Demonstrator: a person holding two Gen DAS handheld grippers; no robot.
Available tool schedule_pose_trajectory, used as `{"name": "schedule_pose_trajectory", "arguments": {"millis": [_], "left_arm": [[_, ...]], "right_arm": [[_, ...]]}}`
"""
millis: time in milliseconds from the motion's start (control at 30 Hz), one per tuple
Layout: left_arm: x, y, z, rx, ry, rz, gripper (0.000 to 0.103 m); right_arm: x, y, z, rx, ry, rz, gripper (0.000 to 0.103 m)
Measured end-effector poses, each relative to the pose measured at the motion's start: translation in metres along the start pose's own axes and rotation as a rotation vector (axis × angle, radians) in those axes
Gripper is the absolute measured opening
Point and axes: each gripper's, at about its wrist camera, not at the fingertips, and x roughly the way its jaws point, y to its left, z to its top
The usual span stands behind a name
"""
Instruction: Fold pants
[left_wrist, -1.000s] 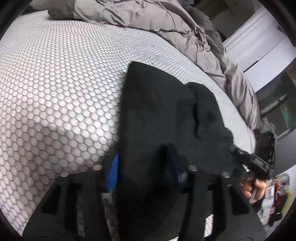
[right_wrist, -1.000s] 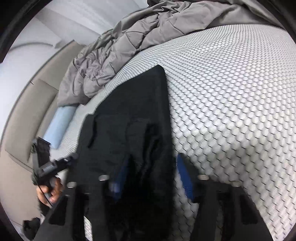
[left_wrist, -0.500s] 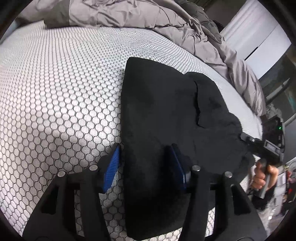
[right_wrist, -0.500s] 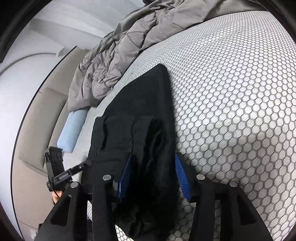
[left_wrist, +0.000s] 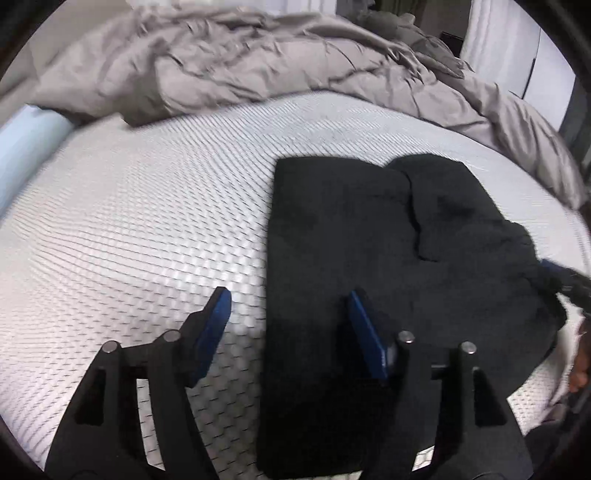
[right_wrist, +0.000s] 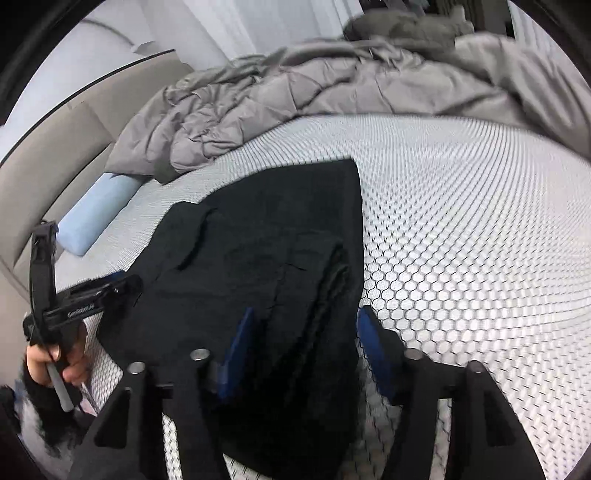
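The black pants (left_wrist: 369, 258) lie folded into a thick rectangle on the honeycomb-patterned mattress (left_wrist: 129, 229). My left gripper (left_wrist: 288, 310) is open above the pants' near left edge, one blue pad over the mattress, the other over the fabric, holding nothing. In the right wrist view the pants (right_wrist: 266, 251) lie flat with a rolled ridge along the right side. My right gripper (right_wrist: 304, 325) is open, its jaws either side of that ridge. The left gripper (right_wrist: 92, 295) shows at the pants' far left edge.
A rumpled grey duvet (left_wrist: 240, 62) is piled along the far side of the bed (right_wrist: 332, 74). A light blue pillow (right_wrist: 96, 210) lies at the left by a beige headboard (right_wrist: 55, 140). The mattress edge drops off near the pants' right side (left_wrist: 561, 332).
Both grippers have opened and let go of the pants, then lifted and drawn back. The pants now rest flat on the mattress.
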Motion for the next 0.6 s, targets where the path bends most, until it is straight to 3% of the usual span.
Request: {"name": "schedule_pose_trajectory", "arguments": {"millis": [67, 133, 267, 367, 467, 600], "left_arm": [[-0.015, 0.000, -0.003, 0.011, -0.041, 0.033, 0.085], [-0.034, 0.002, -0.008, 0.005, -0.096, 0.053, 0.087], [-0.066, 0.004, -0.016, -0.017, -0.185, 0.049, 0.100], [-0.091, 0.002, -0.032, -0.013, -0.267, 0.034, 0.102], [-0.112, -0.004, -0.049, 0.018, -0.319, 0.013, 0.102], [-0.124, -0.012, -0.069, 0.024, -0.336, -0.050, 0.102]], "right_arm": [[-0.015, 0.008, 0.000, -0.033, -0.051, -0.005, 0.082], [-0.035, 0.014, -0.003, -0.057, -0.140, -0.004, 0.101], [-0.059, 0.024, -0.017, -0.047, -0.265, 0.024, 0.103], [-0.065, 0.033, -0.033, -0.028, -0.292, 0.050, 0.103], [-0.063, 0.049, -0.048, -0.066, -0.285, 0.023, 0.103], [-0.063, 0.065, -0.060, -0.157, -0.277, -0.032, 0.103]]}}
